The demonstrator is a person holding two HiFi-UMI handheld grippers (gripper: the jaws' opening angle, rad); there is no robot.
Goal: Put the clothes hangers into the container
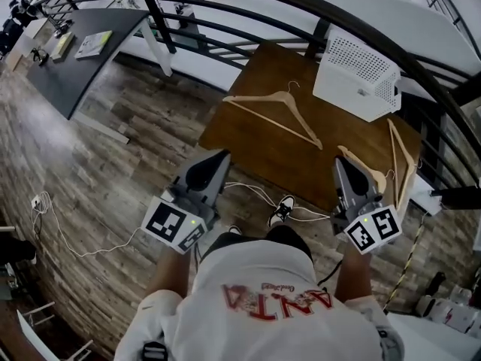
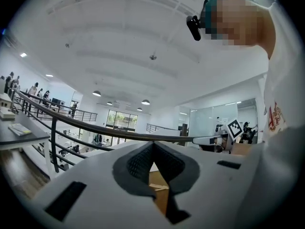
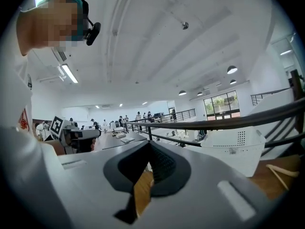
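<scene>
One wooden hanger (image 1: 279, 113) lies flat in the middle of the brown table (image 1: 255, 145). More wooden hangers (image 1: 400, 160) lie overlapped at the table's right edge, and one end (image 3: 284, 171) shows in the right gripper view. The white perforated container (image 1: 358, 74) stands at the far right corner; it also appears as a white box (image 3: 234, 145). My left gripper (image 1: 218, 156) hovers at the table's near left edge, jaws together, nothing in them. My right gripper (image 1: 340, 161) is held near the right-hand hangers, shut and empty. Both point level over the table.
A black curved railing (image 1: 301, 6) runs behind the table and container. A dark desk (image 1: 75, 59) stands at the far left on the wood floor. White cable (image 1: 75, 239) trails across the floor, and more cable lies by my shoe (image 1: 282, 209).
</scene>
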